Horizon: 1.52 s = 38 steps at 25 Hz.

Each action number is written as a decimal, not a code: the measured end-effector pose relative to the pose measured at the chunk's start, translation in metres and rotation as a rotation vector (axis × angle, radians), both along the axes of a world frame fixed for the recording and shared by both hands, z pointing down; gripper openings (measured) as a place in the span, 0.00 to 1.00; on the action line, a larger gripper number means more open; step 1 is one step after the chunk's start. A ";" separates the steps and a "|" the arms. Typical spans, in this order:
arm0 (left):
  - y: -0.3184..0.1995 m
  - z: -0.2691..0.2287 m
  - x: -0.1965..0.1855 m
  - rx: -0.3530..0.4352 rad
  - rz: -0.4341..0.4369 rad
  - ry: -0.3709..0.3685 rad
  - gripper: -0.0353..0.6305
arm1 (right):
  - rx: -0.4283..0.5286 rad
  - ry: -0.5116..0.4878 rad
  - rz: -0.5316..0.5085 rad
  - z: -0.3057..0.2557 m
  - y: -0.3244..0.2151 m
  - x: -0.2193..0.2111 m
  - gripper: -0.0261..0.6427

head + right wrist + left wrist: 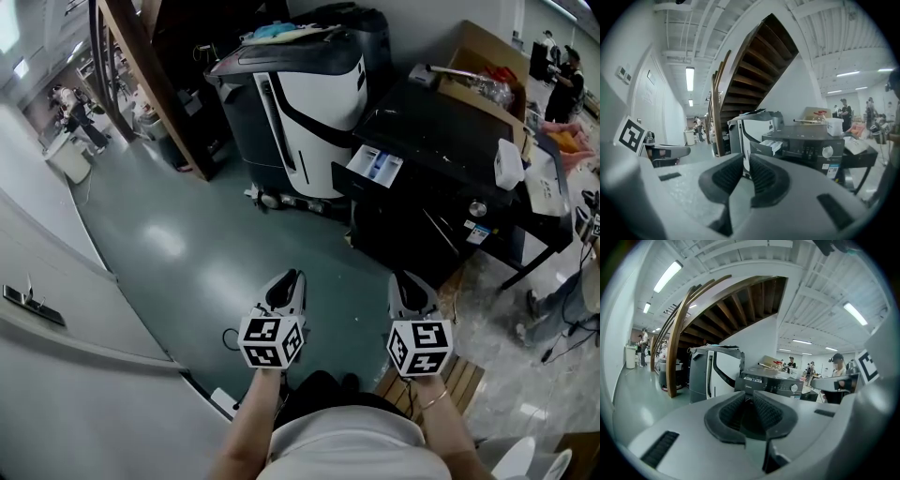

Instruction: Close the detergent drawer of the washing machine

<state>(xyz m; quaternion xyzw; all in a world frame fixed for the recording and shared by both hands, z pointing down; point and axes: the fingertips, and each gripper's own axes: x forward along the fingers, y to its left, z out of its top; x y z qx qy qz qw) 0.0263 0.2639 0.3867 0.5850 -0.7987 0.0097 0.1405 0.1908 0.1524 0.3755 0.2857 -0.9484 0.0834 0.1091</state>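
Over green floor [169, 244], left tongs [288, 277] and right tongs [409, 279] gape narrowly, empty.

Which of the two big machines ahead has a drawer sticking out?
The black washing machine, on the right: its white detergent drawer juts from the front's top corner. The black-and-white machine beside it shows no drawer.
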 end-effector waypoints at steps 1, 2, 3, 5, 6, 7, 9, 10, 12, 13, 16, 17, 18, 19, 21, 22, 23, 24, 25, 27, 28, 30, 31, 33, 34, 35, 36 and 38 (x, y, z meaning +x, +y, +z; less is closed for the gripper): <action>-0.001 0.000 0.001 0.000 -0.001 0.000 0.13 | -0.003 0.003 0.001 0.000 -0.001 0.001 0.08; -0.001 0.000 0.002 0.000 -0.001 0.000 0.14 | -0.005 0.005 0.000 0.001 -0.003 0.001 0.10; -0.002 0.001 0.002 -0.001 -0.002 0.001 0.15 | -0.007 0.006 -0.002 0.001 -0.004 0.001 0.12; -0.004 0.001 0.002 -0.002 -0.004 0.004 0.16 | -0.012 0.008 -0.004 0.001 -0.006 0.000 0.15; -0.005 0.002 0.002 -0.003 -0.004 0.006 0.16 | -0.017 0.009 -0.005 0.001 -0.007 -0.001 0.16; -0.007 0.002 0.002 -0.004 -0.004 0.007 0.17 | -0.022 0.010 -0.006 0.002 -0.008 -0.001 0.16; -0.012 0.003 0.001 -0.008 -0.001 0.007 0.18 | -0.031 0.014 -0.007 0.003 -0.013 -0.002 0.17; -0.014 0.003 0.001 -0.010 0.001 0.006 0.18 | -0.033 0.017 -0.008 0.005 -0.015 -0.003 0.17; -0.019 0.005 -0.002 -0.013 0.005 0.008 0.18 | -0.036 0.025 -0.008 0.007 -0.020 -0.007 0.17; -0.022 0.006 -0.005 -0.015 0.006 0.010 0.18 | -0.041 0.026 -0.006 0.008 -0.022 -0.009 0.17; -0.032 0.010 -0.015 -0.018 0.012 0.018 0.18 | -0.057 0.025 0.008 0.011 -0.032 -0.018 0.17; -0.036 0.012 -0.019 -0.018 0.013 0.022 0.18 | -0.059 0.025 0.012 0.012 -0.035 -0.022 0.17; -0.041 0.014 -0.024 -0.018 0.014 0.027 0.19 | -0.060 0.028 0.015 0.013 -0.039 -0.026 0.17; -0.046 0.016 -0.029 -0.019 0.015 0.032 0.19 | -0.059 0.031 0.017 0.015 -0.044 -0.030 0.17; -0.059 0.021 -0.040 -0.025 0.024 0.041 0.19 | -0.060 0.038 0.024 0.018 -0.055 -0.039 0.17; -0.067 0.024 -0.046 -0.029 0.031 0.043 0.20 | -0.062 0.040 0.029 0.020 -0.061 -0.044 0.17; -0.075 0.026 -0.053 -0.032 0.039 0.044 0.20 | -0.065 0.043 0.036 0.022 -0.067 -0.050 0.17; -0.083 0.028 -0.060 -0.035 0.049 0.044 0.21 | -0.068 0.048 0.045 0.024 -0.073 -0.056 0.17; -0.091 0.029 -0.067 -0.038 0.060 0.045 0.21 | -0.071 0.054 0.055 0.027 -0.080 -0.063 0.17; -0.108 0.032 -0.082 -0.043 0.084 0.049 0.21 | -0.080 0.063 0.081 0.032 -0.094 -0.078 0.17; -0.116 0.034 -0.090 -0.046 0.097 0.052 0.21 | -0.086 0.066 0.096 0.034 -0.101 -0.085 0.17; -0.132 0.036 -0.106 -0.051 0.119 0.058 0.22 | -0.093 0.073 0.122 0.037 -0.116 -0.098 0.17; -0.141 0.037 -0.115 -0.053 0.129 0.062 0.22 | -0.094 0.078 0.135 0.038 -0.123 -0.105 0.17; -0.158 0.038 -0.133 -0.056 0.148 0.070 0.22 | -0.095 0.089 0.165 0.038 -0.138 -0.118 0.17; -0.167 0.038 -0.141 -0.057 0.158 0.073 0.22 | -0.097 0.093 0.182 0.038 -0.145 -0.124 0.17; -0.176 0.038 -0.149 -0.059 0.169 0.076 0.22 | -0.100 0.096 0.201 0.039 -0.153 -0.128 0.17; -0.185 0.039 -0.157 -0.060 0.181 0.078 0.23 | -0.102 0.098 0.220 0.039 -0.160 -0.133 0.17; -0.204 0.039 -0.171 -0.064 0.208 0.081 0.23 | -0.109 0.104 0.259 0.040 -0.174 -0.139 0.17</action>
